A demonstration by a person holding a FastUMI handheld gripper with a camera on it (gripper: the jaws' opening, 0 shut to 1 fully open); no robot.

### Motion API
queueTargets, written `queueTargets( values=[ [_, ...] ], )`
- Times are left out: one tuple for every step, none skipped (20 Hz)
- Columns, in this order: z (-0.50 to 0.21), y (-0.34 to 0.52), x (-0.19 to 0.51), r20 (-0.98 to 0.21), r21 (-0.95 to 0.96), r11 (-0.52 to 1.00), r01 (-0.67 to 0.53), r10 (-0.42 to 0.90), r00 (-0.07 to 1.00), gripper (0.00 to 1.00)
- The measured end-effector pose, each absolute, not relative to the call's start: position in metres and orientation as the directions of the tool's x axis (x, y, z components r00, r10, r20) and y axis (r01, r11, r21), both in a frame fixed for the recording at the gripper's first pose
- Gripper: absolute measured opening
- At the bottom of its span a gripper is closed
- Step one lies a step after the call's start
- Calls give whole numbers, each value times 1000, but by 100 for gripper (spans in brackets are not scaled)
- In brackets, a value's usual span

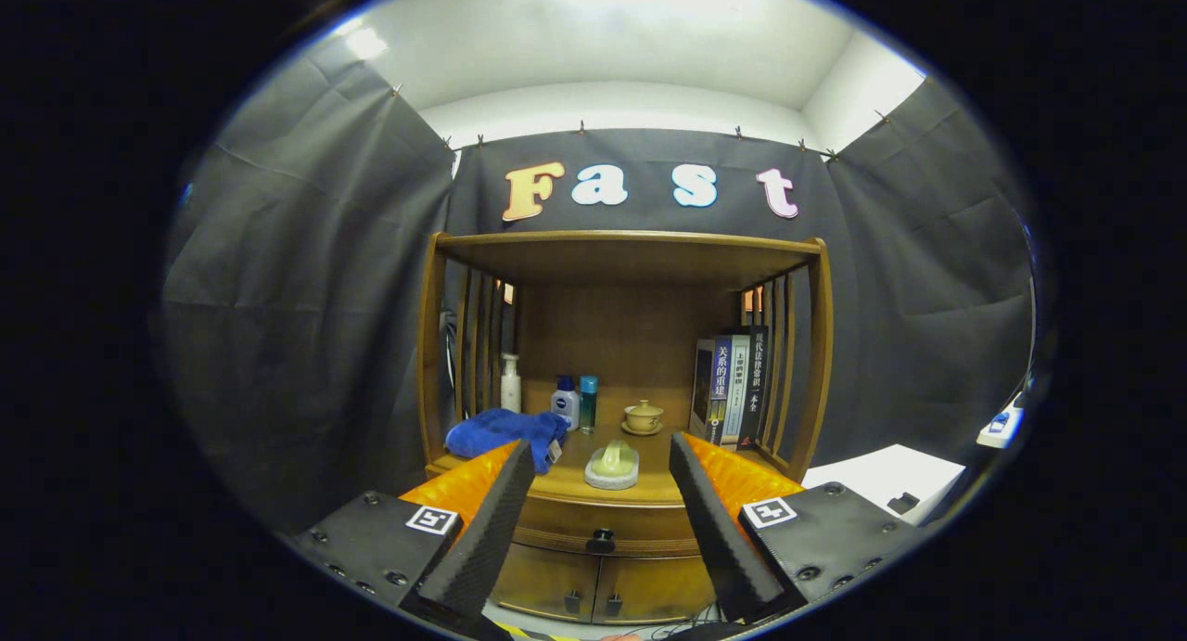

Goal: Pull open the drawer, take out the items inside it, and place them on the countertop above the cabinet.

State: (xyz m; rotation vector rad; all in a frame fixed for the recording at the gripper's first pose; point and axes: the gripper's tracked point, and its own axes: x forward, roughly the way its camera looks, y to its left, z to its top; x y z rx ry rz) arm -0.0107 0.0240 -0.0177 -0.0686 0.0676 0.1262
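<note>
A wooden cabinet's tan countertop (pixel 649 479) carries everything here. With the pale green soap on its white dish (pixel 612 465) near the front edge as landmark: a crumpled blue cloth (pixel 501 430) lies left of it; behind it stand a white pump bottle (pixel 510 384), two blue bottles (pixel 575 403) and a beige lidded cup (pixel 643 416); upright books (pixel 733 386) stand right.

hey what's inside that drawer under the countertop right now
Cannot tell: the drawer is shut, so its wooden front and dark knob cover whatever is inside. The open gripper is short of it, the knob between its fingers.
</note>
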Motion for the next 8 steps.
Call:
queueTargets(
  values=[
    [-16, 23, -10, -62, -57, 991, -124, 120, 991, 96],
    [-14, 21, -11, -54, -51, 991, -120, 118, 992, 96],
    [-13, 19, -10, -47, -45, 992, -116, 113, 992, 96],
    [-13, 17, -10, -44, -39, 993, -110, 108, 993, 96],
    [-13, 16, -10, -46, -34, 994, -107, 106, 993, 96],
    [-13, 15, -10, -48, -28, 994, -105, 104, 993, 96],
    [-14, 15, -9, -50, -21, 994, -105, 104, 993, 96],
    [-15, 15, -9, -53, -15, 995, -104, 103, 993, 96]
  ],
)
